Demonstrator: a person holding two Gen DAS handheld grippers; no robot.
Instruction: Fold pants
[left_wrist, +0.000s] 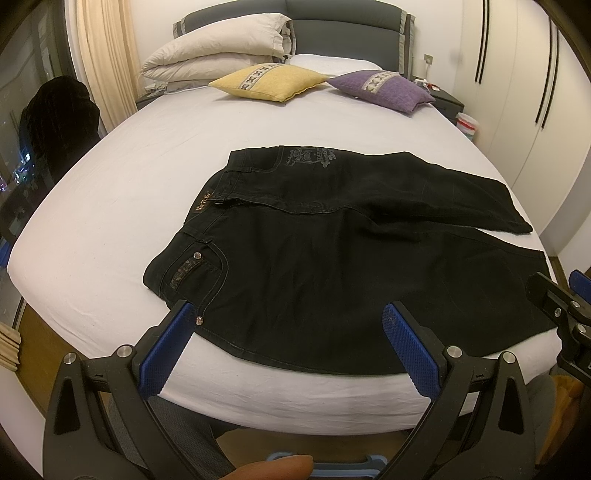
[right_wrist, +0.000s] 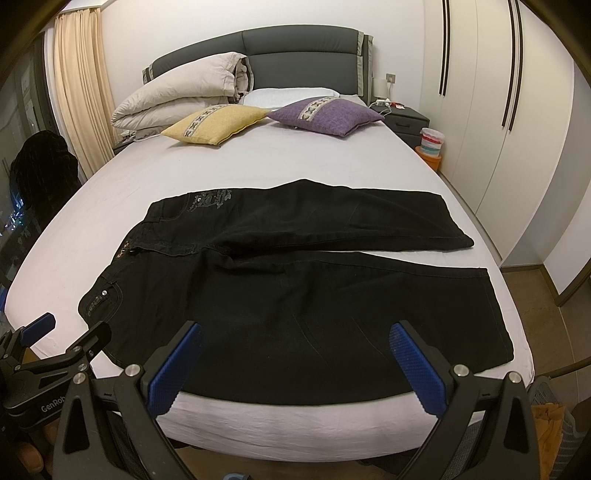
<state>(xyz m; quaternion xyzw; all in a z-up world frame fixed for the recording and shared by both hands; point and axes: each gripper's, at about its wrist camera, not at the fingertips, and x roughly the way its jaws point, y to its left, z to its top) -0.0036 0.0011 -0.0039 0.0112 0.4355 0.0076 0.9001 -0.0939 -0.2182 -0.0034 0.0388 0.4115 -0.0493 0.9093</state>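
Black pants lie flat along the bed's near edge, far half bare; left gripper and right gripper both spread, empty.

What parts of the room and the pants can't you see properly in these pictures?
- Gold writing on the pants waistband, left wrist view: too small to read.
- Grey print near the far pocket, both views: too small and faint to make out.
- Things on the nightstand, right wrist view: too small to tell.
- Floor at the bed's foot, both views: hidden by each hand-held gripper's arms.
- Dark heap by the window: too dark to identify.
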